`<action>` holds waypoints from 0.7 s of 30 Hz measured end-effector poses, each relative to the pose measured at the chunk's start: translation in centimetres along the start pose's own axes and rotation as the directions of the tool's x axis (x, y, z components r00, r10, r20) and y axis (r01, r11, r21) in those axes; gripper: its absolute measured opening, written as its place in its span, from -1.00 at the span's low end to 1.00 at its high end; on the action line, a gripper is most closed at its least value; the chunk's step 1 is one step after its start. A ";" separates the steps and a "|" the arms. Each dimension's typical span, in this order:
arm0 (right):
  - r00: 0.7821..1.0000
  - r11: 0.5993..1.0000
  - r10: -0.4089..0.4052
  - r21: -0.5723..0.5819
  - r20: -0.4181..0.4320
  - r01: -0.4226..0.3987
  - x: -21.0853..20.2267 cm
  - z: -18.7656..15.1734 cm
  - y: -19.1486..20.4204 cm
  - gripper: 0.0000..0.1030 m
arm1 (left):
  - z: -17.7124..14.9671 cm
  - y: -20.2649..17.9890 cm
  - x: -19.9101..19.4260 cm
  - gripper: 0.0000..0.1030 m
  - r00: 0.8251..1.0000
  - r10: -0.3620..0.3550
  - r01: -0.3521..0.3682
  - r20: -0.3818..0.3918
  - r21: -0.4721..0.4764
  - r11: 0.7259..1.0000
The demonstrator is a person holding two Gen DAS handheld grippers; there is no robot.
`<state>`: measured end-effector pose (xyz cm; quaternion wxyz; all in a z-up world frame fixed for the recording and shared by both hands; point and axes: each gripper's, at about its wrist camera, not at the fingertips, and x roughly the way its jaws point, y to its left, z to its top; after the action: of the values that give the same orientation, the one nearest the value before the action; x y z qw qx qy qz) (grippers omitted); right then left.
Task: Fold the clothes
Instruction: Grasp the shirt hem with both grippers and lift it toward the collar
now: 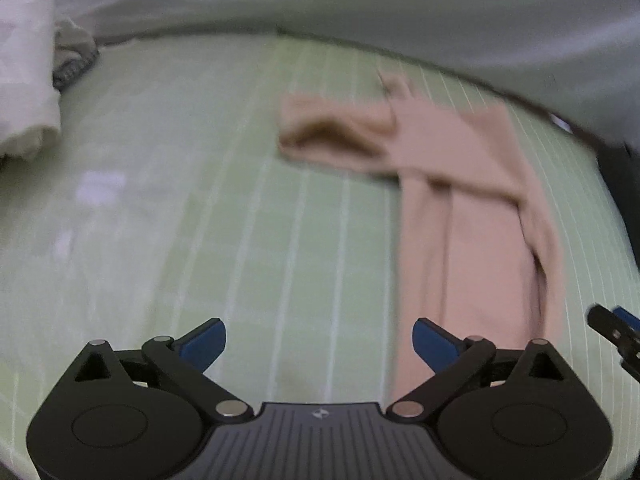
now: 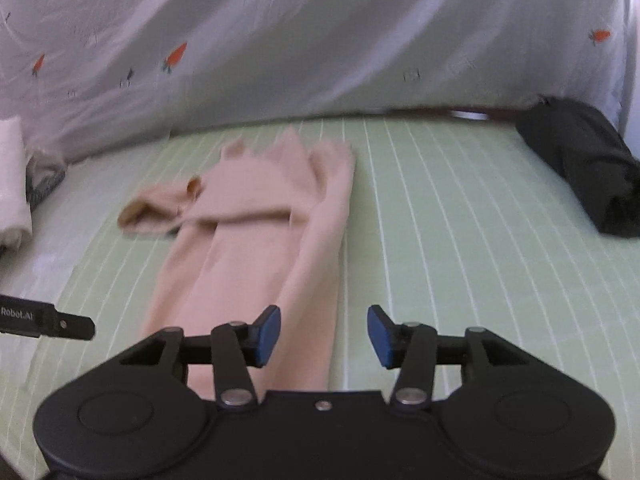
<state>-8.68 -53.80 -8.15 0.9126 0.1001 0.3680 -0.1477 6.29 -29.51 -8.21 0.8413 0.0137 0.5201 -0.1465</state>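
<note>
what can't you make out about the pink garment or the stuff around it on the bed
- Pink garment: its near end is hidden behind the right gripper in the right wrist view; blur leaves its type unclear.
- Dark bundle: cut off by the right edge, folds too dark to read.
- White cloth: cut off by the left edge in the left wrist view.
- Left gripper: open, empty.

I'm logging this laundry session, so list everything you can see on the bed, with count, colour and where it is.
pink garment: one, pale pink, partly folded into a long strip, middle of bed
bed sheet: one, light green with white lines, under everything
white cloth: one, cream-white, far left
grey item: one, grey, too blurred to identify, beside the white cloth
dark bundle: one, black, far right
white fabric: one, carrot print, behind bed
left gripper: fingers open, empty
right gripper: fingers open, empty
</note>
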 end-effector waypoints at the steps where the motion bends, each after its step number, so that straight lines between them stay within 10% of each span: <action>1: 1.000 1.000 0.001 -0.008 0.011 -0.001 0.5 0.9 -0.1 -0.09 | 1.1 0.2 0.4 0.85 1.000 0.004 -0.004 0.015 -0.007 1.000; 16: 0.994 0.994 0.101 -0.038 -0.034 -0.102 13.5 10.8 0.5 -0.15 | 12.8 0.8 9.6 0.62 0.997 0.041 -0.043 0.059 0.041 0.998; 21: 0.985 0.984 0.158 -0.065 -0.075 -0.163 17.2 12.0 0.8 -0.68 | 13.6 0.9 11.0 0.48 0.997 0.005 -0.007 0.080 0.033 0.999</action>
<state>11.11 -59.90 -11.63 0.9111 0.1022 0.3952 -0.0568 22.93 -33.58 -11.80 0.8616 0.0232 0.4835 -0.1528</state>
